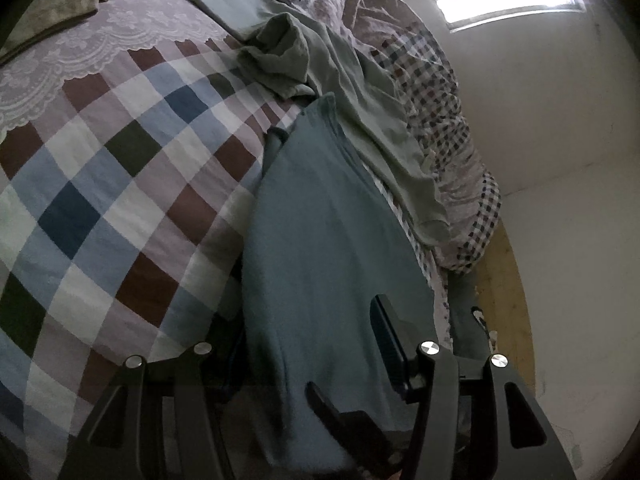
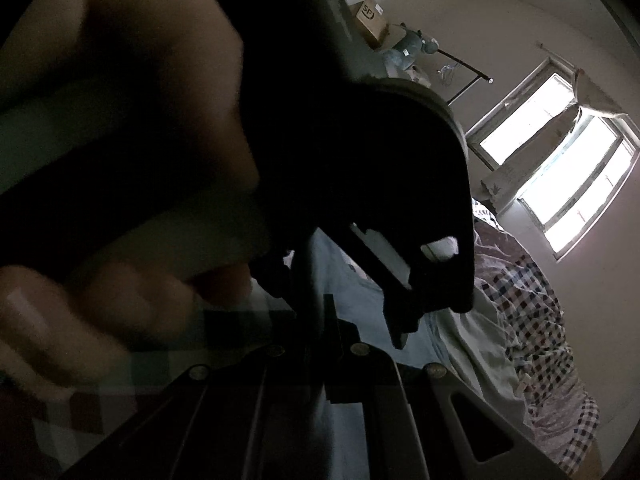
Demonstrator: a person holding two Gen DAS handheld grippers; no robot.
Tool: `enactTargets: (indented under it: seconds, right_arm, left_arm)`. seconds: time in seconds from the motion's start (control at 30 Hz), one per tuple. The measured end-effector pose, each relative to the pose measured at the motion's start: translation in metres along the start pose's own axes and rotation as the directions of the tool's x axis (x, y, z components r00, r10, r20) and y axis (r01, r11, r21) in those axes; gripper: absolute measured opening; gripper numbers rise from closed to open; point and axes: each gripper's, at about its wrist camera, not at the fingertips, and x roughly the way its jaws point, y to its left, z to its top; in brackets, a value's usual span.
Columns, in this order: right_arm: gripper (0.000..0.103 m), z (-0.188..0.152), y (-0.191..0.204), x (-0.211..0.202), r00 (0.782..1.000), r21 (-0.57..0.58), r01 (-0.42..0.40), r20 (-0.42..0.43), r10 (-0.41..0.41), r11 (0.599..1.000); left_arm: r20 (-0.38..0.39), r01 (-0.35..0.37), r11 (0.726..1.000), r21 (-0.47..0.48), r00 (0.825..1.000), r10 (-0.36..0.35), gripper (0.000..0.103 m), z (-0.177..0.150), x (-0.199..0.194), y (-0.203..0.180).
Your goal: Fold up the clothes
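Note:
A blue-grey garment point(image 1: 320, 220) lies lengthwise on the bed and runs back between my left gripper's fingers. My left gripper point(image 1: 312, 320) is open; its right finger's pad point(image 1: 386, 336) shows bare beside the cloth, and the cloth hides its left finger. Dark tips of my right gripper point(image 1: 324, 400) poke up at the garment's near end. In the right wrist view the right gripper point(image 2: 332, 320) is shut, apparently pinching the blue-grey garment point(image 2: 348, 280). The left gripper's dark body point(image 2: 360, 160) and a hand point(image 2: 100, 300) fill most of that view.
A light green garment point(image 1: 360, 120) lies crumpled beyond the blue one. An olive cloth point(image 1: 60, 0) sits at the far left corner. The checkered quilt point(image 1: 100, 200) covers the bed, and a bunched small-check blanket point(image 1: 448, 120) lines the wall side. Wooden floor point(image 1: 504, 300) shows at right.

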Motion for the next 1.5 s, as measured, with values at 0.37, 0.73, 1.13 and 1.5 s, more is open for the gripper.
enactTargets:
  seconds: [0.37, 0.73, 1.13, 1.5]
  right_arm:
    - [0.002, 0.000, 0.005, 0.000, 1.000, -0.003, 0.011, -0.002, -0.011, 1.000]
    - [0.061, -0.020, 0.009, -0.004, 0.984, 0.000, 0.167, -0.060, -0.167, 0.986]
    - [0.072, -0.059, 0.010, -0.012, 0.908, 0.029, 0.364, -0.232, -0.348, 0.931]
    - [0.074, -0.131, -0.035, -0.017, 0.806, -0.111, 0.494, -0.314, -0.502, 0.862]
  left_arm:
    - [0.031, -0.036, 0.997, -0.064, 0.999, 0.038, 0.014, -0.001, 0.000, 0.013]
    - [0.039, -0.025, 0.999, -0.036, 0.999, 0.026, 0.010, 0.004, -0.004, 0.001]
    - [0.025, 0.067, 0.995, -0.077, 0.998, -0.066, 0.010, 0.010, -0.012, -0.009]
    - [0.038, 0.125, 0.984, -0.123, 0.992, -0.121, 0.010, 0.013, -0.017, -0.013]
